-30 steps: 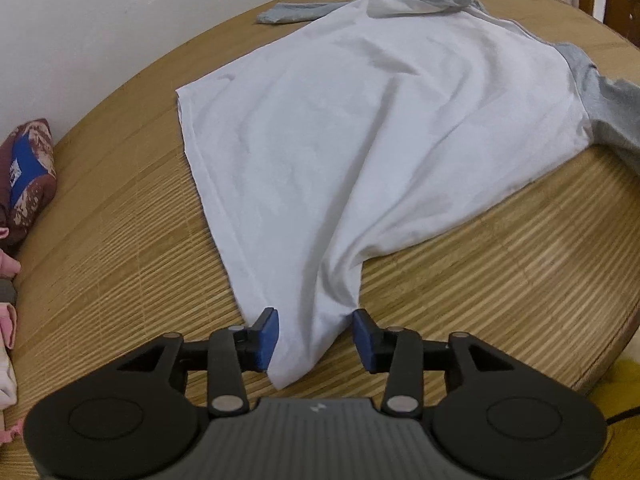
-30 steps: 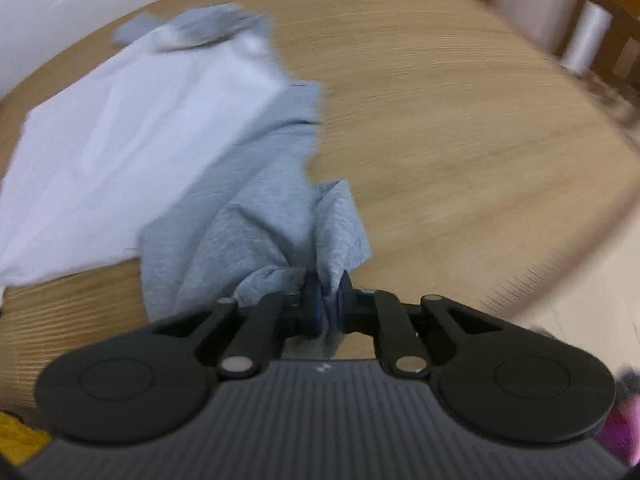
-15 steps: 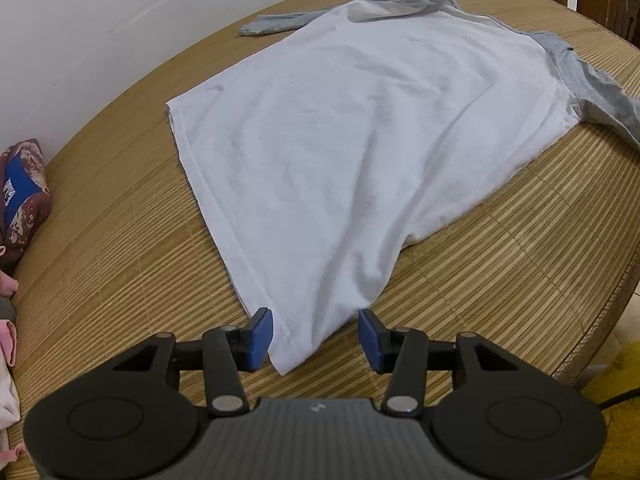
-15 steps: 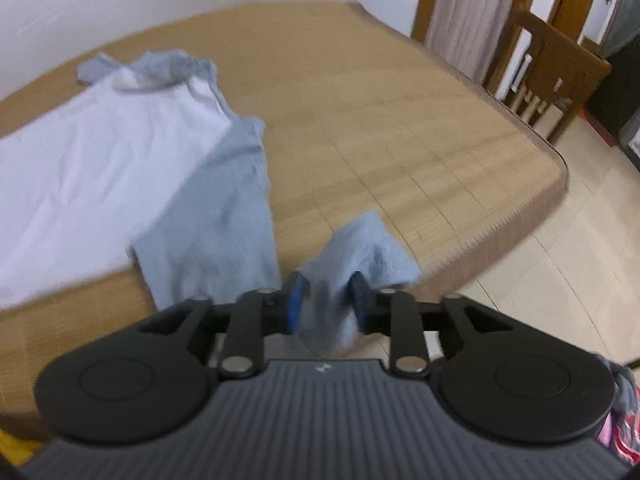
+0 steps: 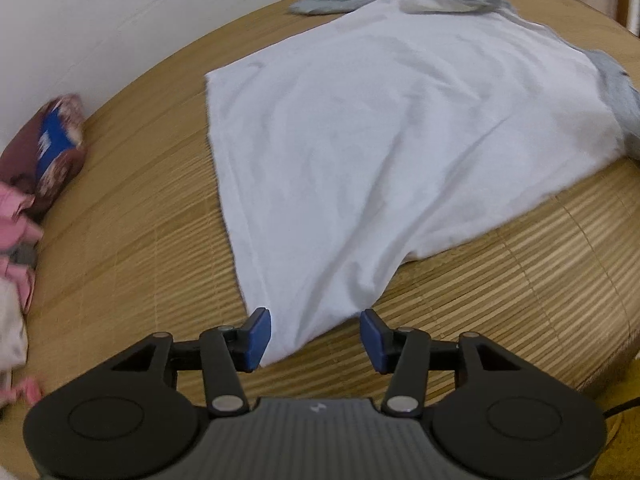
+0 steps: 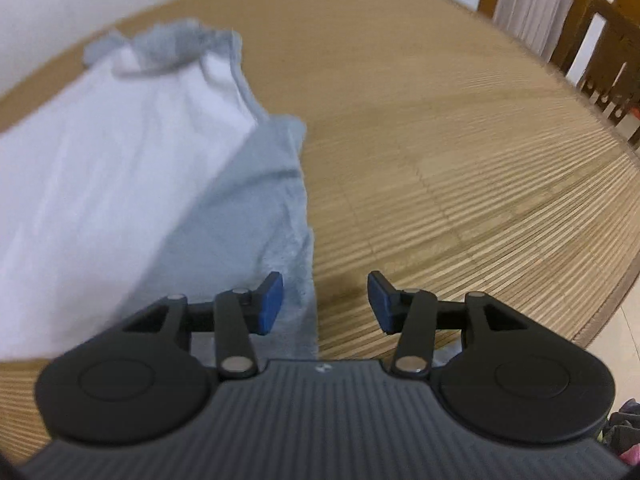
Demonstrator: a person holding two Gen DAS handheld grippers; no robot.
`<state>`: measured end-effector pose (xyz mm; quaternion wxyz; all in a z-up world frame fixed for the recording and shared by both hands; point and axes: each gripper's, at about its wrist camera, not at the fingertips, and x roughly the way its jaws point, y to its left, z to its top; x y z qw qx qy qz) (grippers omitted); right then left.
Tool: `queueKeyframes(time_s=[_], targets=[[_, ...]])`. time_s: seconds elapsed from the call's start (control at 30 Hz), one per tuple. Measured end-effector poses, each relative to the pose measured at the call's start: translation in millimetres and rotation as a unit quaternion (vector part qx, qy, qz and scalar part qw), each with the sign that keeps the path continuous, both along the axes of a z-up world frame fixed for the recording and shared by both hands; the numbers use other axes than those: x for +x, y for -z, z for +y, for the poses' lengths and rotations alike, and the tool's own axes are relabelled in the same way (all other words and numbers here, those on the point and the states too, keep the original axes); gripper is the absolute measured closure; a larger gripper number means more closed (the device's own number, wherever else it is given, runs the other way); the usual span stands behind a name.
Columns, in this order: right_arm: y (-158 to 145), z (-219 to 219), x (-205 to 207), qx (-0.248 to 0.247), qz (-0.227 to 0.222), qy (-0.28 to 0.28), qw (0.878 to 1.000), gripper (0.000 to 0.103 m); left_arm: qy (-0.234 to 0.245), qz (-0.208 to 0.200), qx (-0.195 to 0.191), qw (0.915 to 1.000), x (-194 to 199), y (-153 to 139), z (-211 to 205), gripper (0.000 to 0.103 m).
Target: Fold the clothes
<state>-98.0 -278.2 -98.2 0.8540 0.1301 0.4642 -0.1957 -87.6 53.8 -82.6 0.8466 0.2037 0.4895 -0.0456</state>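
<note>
Since a second ago we see the right gripper (image 6: 325, 305) go from clamped on the grey sleeve (image 6: 276, 216) to jaws opening; the cuff that was bunched between the pads now lies stretched toward us on the bamboo mat (image 6: 460, 184). Only the sleeve's edge runs between the blue pads, and neither pad presses it. Released.

Left gripper (image 5: 315, 338) has barely shifted. Its jaws are opening too, straddling the near hem corner of the white shirt (image 5: 380, 152). The cloth sits between the pads but neither pad pinches it, so nothing is held on that side either.

The shirt lies spread on the mat, body white, collar and both sleeves grey, neck end farthest from us.

Risks we see from here:
- The hem corner by the left gripper is puckered, with a ridge running up into the body. Fold over that and the crease gets locked in.
- The near side edge curls under slightly. A grab there may take one layer only and the halves slide apart.
- The right sleeve ends close to the mat's edge, possibly over it; the right view is blurred, so we can't tell. If it overhangs, its weight can drag the shoulder askew.
- Pink clothes (image 5: 16, 240) pile at the left edge; a wide swing could snag them.
</note>
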Motion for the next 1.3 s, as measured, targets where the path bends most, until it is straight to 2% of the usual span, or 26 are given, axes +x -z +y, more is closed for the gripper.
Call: queueKeyframes(time_s=[0.03,0.07,0.1,0.17,0.23,0.37,0.47,0.53,0.6,0.63,0.73,0.87,0.93,0.97,1.0,1.03,1.07,1.1,1.2,1.3], targets=[[2.6,-0.3,0.3,0.007,-0.004,-0.007,1.000,0.057,-0.010,0.000,0.003,0.9999,-0.1,-0.3,-1.0,0.049],[1.7,0.5,0.3,0.014,-0.011,-0.021,1.000,0.081,-0.015,0.001,0.007,0.9999,-0.4,-0.9,-2.9,0.049],[-1.6,0.5,-1.5,0.025,-0.018,-0.030,0.999,0.099,-0.017,0.002,0.011,0.9998,-0.9,-1.6,-5.0,0.048],[-13.1,-2.1,-10.3,0.052,-0.041,-0.023,0.998,0.099,-0.022,0.004,0.016,0.9996,-2.6,-3.3,-9.1,0.047],[-23.2,-12.2,-23.5,0.058,-0.047,-0.002,0.997,0.099,-0.024,0.005,0.015,0.9996,-6.0,-3.7,-13.7,0.045],[-23.9,-27.2,-39.5,0.046,-0.013,0.002,0.999,0.099,-0.015,-0.006,0.038,0.9992,-11.7,-1.2,-25.4,0.040],[-19.6,-29.6,-43.8,0.059,0.005,-0.017,0.998,0.096,-0.006,-0.007,0.041,0.9991,-12.9,0.1,-29.4,0.040],[-21.1,-29.5,-47.0,0.067,0.004,-0.022,0.998,0.092,0.016,-0.003,0.039,0.9991,-17.0,-2.9,-31.7,0.040],[-23.8,-29.5,-52.1,0.069,0.004,-0.034,0.997,0.074,0.038,-0.005,0.038,0.9985,-23.8,-6.1,-33.7,0.040],[-24.9,-31.1,-56.5,0.074,0.003,-0.045,0.996,0.071,0.045,-0.005,0.040,0.9982,-26.8,-5.5,-34.8,0.040],[-23.0,-36.0,-70.6,0.094,0.007,-0.078,0.993,0.070,0.039,-0.011,0.042,0.9983,-27.1,-0.2,-34.7,0.037],[-8.9,-31.4,-80.2,0.102,0.035,-0.098,0.989,0.069,0.033,-0.021,0.030,0.9988,-23.6,1.3,-35.1,0.037],[-5.1,-25.0,-84.3,0.091,0.023,-0.119,0.988,0.060,0.040,-0.028,0.025,0.9985,-22.7,2.3,-35.4,0.039],[-3.9,-19.4,-85.4,0.078,0.015,-0.136,0.988,0.059,0.045,-0.025,0.017,0.9985,-22.8,2.5,-36.4,0.048],[-2.5,-12.2,-84.7,0.060,0.013,-0.150,0.987,0.059,0.050,-0.020,0.008,0.9985,-23.0,2.6,-37.6,0.065],[-1.0,-4.9,-84.0,0.041,0.010,-0.164,0.986,0.060,0.056,-0.014,-0.001,0.9983,-23.3,2.8,-38.9,0.076],[-0.4,1.5,-83.6,0.028,0.007,-0.178,0.984,0.069,0.053,-0.011,-0.007,0.9985,-23.5,3.0,-40.8,0.092],[-0.8,6.6,-83.5,0.024,0.001,-0.191,0.981,0.095,0.048,-0.007,-0.013,0.9987,-23.7,3.3,-42.9,0.094],[-8.4,0.5,-86.7,0.066,-0.027,-0.181,0.981,0.097,0.017,-0.005,-0.026,0.9995,-25.5,-0.8,-41.9,0.102],[-28.9,-15.7,-94.6,0.111,-0.074,-0.159,0.978,0.097,-0.019,0.000,-0.052,0.9985,-26.7,-14.6,-34.6,0.102]])
